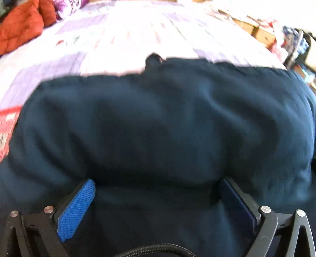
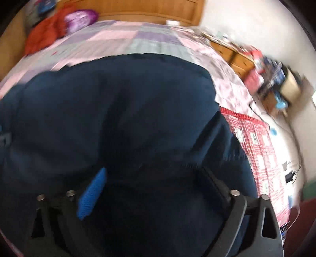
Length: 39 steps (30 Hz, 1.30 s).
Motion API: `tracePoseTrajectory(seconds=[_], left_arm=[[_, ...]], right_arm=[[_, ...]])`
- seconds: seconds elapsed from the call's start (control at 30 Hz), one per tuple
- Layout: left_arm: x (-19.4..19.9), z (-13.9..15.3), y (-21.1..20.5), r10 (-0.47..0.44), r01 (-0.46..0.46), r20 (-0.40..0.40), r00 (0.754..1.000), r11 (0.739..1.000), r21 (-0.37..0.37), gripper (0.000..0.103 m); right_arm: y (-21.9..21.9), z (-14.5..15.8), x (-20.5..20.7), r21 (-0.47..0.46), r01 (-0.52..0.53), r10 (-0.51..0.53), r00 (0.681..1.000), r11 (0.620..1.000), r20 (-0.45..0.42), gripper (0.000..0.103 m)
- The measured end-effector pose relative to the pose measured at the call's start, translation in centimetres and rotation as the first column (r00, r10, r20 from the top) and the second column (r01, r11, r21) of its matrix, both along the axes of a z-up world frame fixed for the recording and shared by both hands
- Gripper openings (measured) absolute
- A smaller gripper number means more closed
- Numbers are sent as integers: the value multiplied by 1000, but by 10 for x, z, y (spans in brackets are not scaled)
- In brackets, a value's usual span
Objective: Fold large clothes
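A large dark navy garment (image 1: pixel 158 122) lies spread on the bed and fills most of both views; it also shows in the right wrist view (image 2: pixel 122 118). My left gripper (image 1: pixel 158 183) is open, its blue pads (image 1: pixel 76 207) wide apart just over the garment's near edge, with cloth between and beneath them. My right gripper (image 2: pixel 152 174) is also open, its blue left pad (image 2: pixel 92 194) and dark right finger (image 2: pixel 215 183) spread over the garment's near hem. Neither gripper visibly pinches cloth. Both views are blurred.
The bed has a pink and purple patchwork quilt (image 1: pixel 138 33) (image 2: pixel 122 37). A red checked cloth (image 2: pixel 254 142) lies right of the garment. An orange-red padded jacket (image 1: pixel 17 25) and a purple item (image 2: pixel 79 18) lie at the far left. A cluttered wooden dresser (image 2: pixel 233 53) stands right.
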<state>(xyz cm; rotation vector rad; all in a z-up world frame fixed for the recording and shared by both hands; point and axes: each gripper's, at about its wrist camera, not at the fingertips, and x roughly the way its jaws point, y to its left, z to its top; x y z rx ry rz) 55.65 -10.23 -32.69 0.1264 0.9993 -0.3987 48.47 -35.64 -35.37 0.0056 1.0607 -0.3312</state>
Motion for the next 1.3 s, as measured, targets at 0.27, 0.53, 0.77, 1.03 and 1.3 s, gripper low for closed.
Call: tracePoseTrajectory(seconds=[0.27, 0.53, 0.77, 1.03, 1.3], left_arm=[[62, -9, -37, -5, 4, 33, 999, 999, 35, 103], [47, 28, 2, 65, -61, 48, 997, 995, -77, 103], [-38, 54, 62, 178, -168, 153, 972, 983, -74, 103], [-7, 1, 53, 174, -178, 107, 979, 984, 27, 103], [46, -14, 117, 284, -289, 89, 955, 955, 59, 103]], right_arm=[[-31, -13, 63, -6, 38, -38, 999, 999, 13, 103], [-66, 0, 73, 44, 70, -72, 996, 997, 51, 102], [31, 46, 17, 55, -211, 193, 953, 976, 233, 98], [96, 5, 59, -56, -476, 479, 872, 878, 98, 98], [-151, -8, 52, 49, 134, -137, 989, 990, 61, 98]])
